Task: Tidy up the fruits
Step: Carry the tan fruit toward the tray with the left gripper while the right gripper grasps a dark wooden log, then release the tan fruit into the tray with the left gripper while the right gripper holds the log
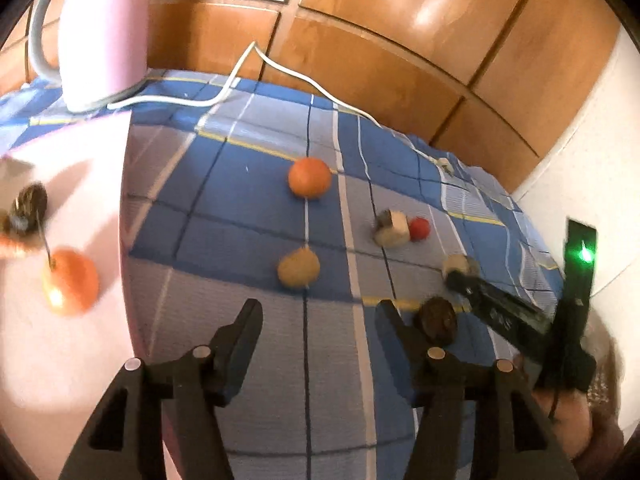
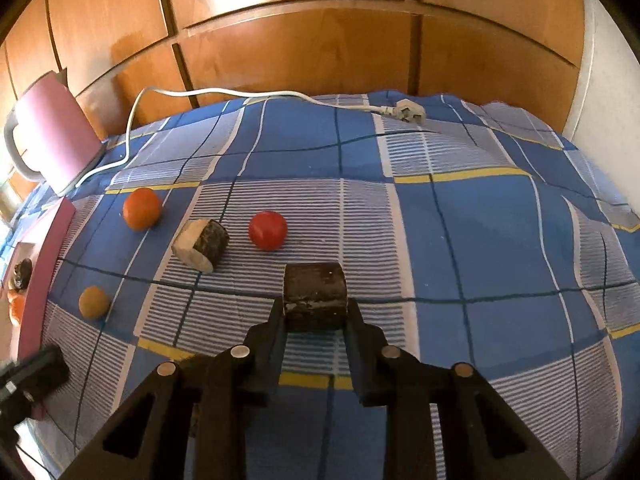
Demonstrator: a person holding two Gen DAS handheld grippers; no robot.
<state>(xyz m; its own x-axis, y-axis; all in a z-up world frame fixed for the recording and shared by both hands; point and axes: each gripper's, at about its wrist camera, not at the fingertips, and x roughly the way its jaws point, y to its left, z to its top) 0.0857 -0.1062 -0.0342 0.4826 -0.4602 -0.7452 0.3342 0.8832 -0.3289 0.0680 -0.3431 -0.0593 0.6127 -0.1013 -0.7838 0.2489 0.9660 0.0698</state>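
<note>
left hand-held gripper open, empty | right hand-held gripper clamps dark block

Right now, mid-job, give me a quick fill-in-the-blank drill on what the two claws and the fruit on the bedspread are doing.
1. The right claw is shut on the dark ____.
2. The left claw is ____ with nothing between its fingers.
3. The red ball lies on the checked bedspread beside the cut ____.
4. The white cable runs from the ____ kettle.

Missing words: block; open; log piece; pink
</note>
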